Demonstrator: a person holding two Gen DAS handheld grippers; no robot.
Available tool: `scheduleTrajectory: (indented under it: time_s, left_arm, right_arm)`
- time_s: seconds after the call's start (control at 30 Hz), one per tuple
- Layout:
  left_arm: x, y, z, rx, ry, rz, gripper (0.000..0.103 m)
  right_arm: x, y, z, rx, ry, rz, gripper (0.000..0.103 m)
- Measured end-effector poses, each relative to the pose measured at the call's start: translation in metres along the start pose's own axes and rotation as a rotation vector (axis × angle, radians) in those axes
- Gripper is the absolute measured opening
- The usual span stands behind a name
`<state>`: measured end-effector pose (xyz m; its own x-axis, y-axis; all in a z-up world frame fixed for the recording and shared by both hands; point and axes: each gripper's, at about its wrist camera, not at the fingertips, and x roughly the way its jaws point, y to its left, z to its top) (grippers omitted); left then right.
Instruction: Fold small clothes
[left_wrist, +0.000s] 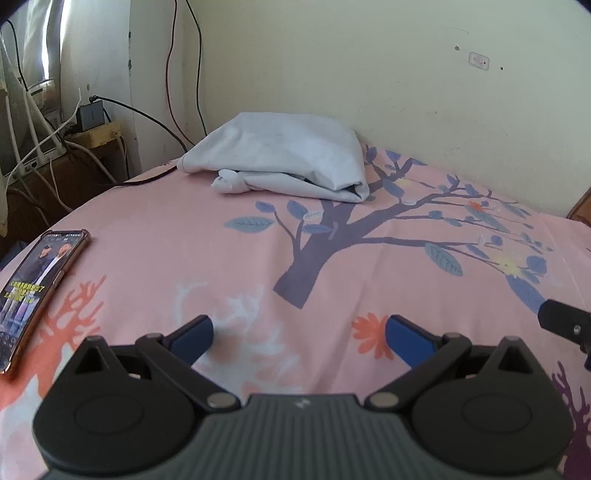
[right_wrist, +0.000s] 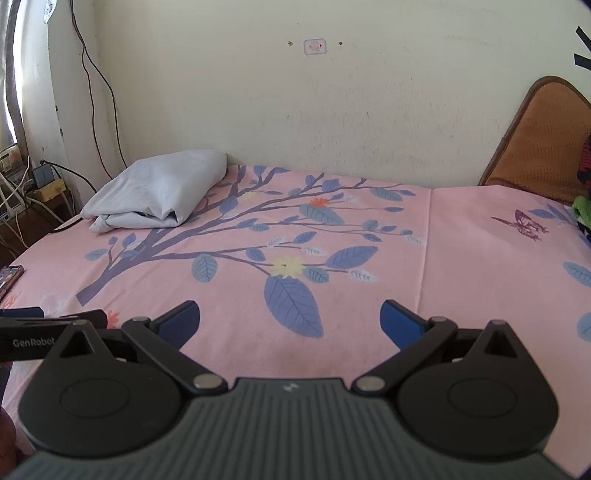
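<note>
A pale grey-white garment lies folded in a bundle at the far side of the pink bed sheet, against the wall. It also shows in the right wrist view at the far left. My left gripper is open and empty, low over the near part of the sheet, well short of the garment. My right gripper is open and empty over the sheet's leaf print, to the right of the left gripper.
A phone with a lit screen lies on the bed's left edge. Cables and a power strip sit on a low stand beyond the bed's left corner. A brown cushion and colourful cloth are at the far right.
</note>
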<state>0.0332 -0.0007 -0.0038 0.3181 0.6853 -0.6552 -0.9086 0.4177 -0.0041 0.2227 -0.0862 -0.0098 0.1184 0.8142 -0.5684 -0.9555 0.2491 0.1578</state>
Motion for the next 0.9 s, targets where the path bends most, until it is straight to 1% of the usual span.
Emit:
scheduleTrajectory:
  time_s: [0.37, 0.9]
  left_arm:
    - [0.003, -0.0054, 0.0001, 0.047, 0.023, 0.014, 0.103]
    - [0.0052, -0.0069, -0.0001, 0.042, 0.025, 0.026, 0.103]
  right_arm:
    - [0.0004, -0.0014, -0.0001, 0.008, 0.004, 0.003, 0.103]
    - [0.0013, -0.0036, 0.0004, 0.018, 0.014, 0.009, 0.103]
